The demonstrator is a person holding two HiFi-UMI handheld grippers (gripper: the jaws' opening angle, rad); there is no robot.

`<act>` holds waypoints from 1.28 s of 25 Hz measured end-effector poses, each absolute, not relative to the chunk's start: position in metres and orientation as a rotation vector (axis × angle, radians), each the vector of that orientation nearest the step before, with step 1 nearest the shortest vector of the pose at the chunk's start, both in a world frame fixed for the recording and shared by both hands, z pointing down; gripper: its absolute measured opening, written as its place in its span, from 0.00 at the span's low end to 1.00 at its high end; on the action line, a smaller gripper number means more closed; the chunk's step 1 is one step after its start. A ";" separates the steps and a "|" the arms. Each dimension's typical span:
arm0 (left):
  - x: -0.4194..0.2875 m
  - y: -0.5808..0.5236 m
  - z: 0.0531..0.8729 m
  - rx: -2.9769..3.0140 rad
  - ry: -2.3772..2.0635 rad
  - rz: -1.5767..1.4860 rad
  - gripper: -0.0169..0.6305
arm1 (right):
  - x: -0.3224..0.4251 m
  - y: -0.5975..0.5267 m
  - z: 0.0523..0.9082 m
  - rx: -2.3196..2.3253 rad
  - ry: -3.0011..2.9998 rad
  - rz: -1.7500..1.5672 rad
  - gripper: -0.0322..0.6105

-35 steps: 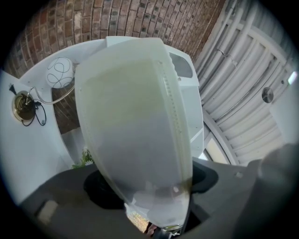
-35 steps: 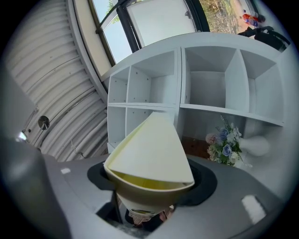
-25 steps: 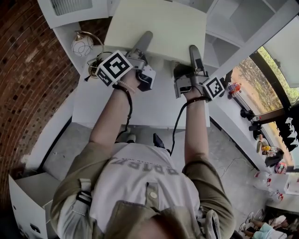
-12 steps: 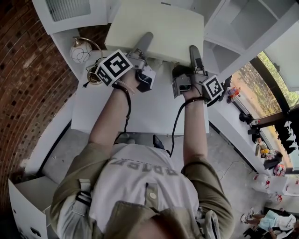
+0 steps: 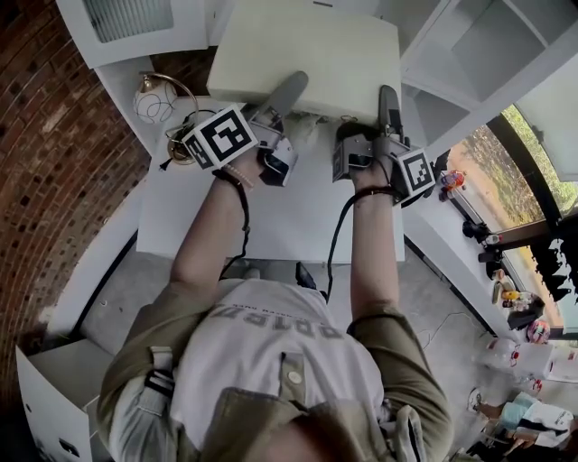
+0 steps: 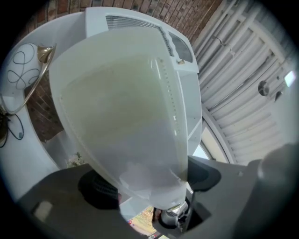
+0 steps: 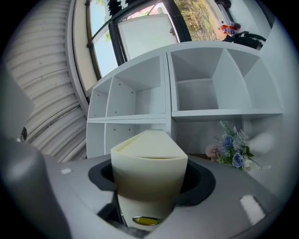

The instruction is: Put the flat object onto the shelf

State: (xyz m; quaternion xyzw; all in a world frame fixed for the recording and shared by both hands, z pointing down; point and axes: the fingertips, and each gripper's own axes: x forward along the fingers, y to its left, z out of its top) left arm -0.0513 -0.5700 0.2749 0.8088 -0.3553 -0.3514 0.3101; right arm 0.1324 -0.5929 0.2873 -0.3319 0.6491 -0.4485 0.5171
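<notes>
A flat cream slab [image 5: 307, 54] is held up level above the white table [image 5: 271, 212], toward the white cubby shelf [image 5: 452, 45]. My left gripper [image 5: 287, 90] has the slab's near left edge between its jaws, which are opening while both pads still touch it. In the left gripper view the slab [image 6: 121, 107] fills the gap of that gripper [image 6: 149, 184]. My right gripper [image 5: 388, 97] is shut on the near right edge. Seen from the right gripper view, the slab's end [image 7: 148, 161] is clamped in that gripper [image 7: 149, 186], and the shelf's cubbies [image 7: 168, 112] stand behind.
A globe lamp on a brass arm [image 5: 155, 95] stands at the table's left, close to my left gripper. A white vented cabinet [image 5: 126, 23] is at the back left beside a brick wall [image 5: 54, 153]. Artificial flowers [image 7: 231, 151] lie by the shelf's foot.
The slab and both grippers have shifted slightly to the right and forward toward the shelf. Both grippers still have the slab between their jaws.
</notes>
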 end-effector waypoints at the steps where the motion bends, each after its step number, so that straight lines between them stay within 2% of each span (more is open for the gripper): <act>1: -0.051 -0.567 0.276 2.148 -0.935 -0.928 0.68 | 0.133 -0.593 0.288 -0.803 1.548 -1.074 0.53; 12: -0.029 -0.546 0.311 2.163 -0.892 -0.861 0.68 | 0.137 -0.597 0.288 -0.833 1.507 -1.046 0.53; 18: -0.032 -0.556 0.298 2.141 -0.921 -0.909 0.62 | 0.131 -0.604 0.276 -0.771 1.615 -1.048 0.57; 27: -0.038 -0.573 0.272 2.153 -0.948 -0.988 0.62 | 0.111 -0.601 0.252 -0.620 1.882 -1.007 0.68; 32: -0.038 -0.581 0.268 2.147 -0.960 -1.005 0.63 | 0.103 -0.586 0.254 -0.595 1.962 -0.966 0.70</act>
